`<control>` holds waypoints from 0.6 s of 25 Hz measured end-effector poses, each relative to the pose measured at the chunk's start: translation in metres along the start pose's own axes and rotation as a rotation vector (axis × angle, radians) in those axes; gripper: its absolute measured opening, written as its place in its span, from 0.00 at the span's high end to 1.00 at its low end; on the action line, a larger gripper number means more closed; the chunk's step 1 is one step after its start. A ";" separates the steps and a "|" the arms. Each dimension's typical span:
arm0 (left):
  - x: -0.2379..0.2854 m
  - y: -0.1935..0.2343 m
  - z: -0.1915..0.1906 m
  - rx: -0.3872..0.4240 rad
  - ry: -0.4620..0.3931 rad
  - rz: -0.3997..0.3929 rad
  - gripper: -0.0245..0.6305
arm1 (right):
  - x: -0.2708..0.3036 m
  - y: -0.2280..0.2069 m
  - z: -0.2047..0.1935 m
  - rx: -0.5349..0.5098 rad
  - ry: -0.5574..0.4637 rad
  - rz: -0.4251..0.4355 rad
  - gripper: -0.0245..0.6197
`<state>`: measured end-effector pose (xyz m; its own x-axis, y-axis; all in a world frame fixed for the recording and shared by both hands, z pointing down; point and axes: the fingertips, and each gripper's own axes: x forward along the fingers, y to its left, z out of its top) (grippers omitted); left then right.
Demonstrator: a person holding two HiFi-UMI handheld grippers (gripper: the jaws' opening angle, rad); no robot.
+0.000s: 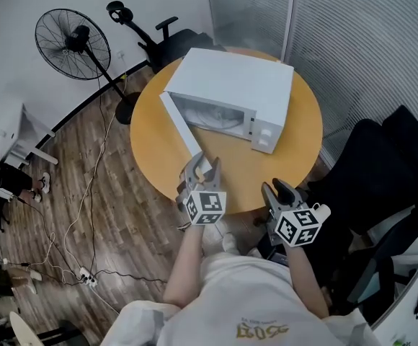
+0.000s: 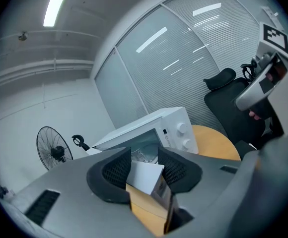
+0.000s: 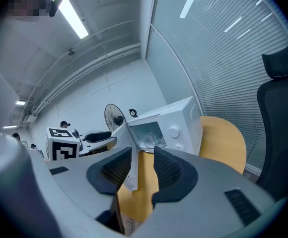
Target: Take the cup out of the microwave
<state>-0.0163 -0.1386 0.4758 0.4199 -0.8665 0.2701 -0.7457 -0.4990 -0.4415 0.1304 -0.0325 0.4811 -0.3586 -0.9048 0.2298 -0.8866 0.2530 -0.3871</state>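
A white microwave [image 1: 230, 89] stands on the round wooden table [image 1: 295, 143] with its door [image 1: 180, 125] swung wide open toward me. Inside the cavity a clear, cup-like shape [image 3: 151, 139] shows faintly. My left gripper [image 1: 203, 166] is at the door's free end. In the left gripper view that end [image 2: 146, 177] shows in the gap between the jaws, and the pads [image 2: 116, 170] stand apart from it. My right gripper [image 1: 275, 189] hovers open over the table's near edge, pointing at the open cavity, with nothing between its fingers.
A standing fan [image 1: 72, 43] and a black office chair [image 1: 169, 38] are behind the table at the left. A second black chair [image 1: 382, 164] crowds the right side. Cables and a power strip [image 1: 86, 276] lie on the wood floor. A blind-covered glass wall [image 1: 367, 42] runs behind.
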 end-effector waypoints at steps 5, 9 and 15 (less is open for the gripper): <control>-0.008 0.009 -0.007 -0.005 0.009 0.025 0.70 | 0.005 0.009 -0.003 -0.005 0.013 0.026 0.73; -0.015 0.016 -0.012 -0.010 0.017 0.043 0.70 | 0.008 0.015 -0.005 -0.010 0.020 0.045 0.73; -0.022 0.026 -0.017 -0.030 0.025 0.065 0.71 | 0.012 0.022 -0.006 -0.017 0.028 0.069 0.73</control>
<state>-0.0539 -0.1318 0.4734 0.3569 -0.8963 0.2632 -0.7863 -0.4404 -0.4333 0.1046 -0.0353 0.4803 -0.4270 -0.8750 0.2282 -0.8643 0.3207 -0.3876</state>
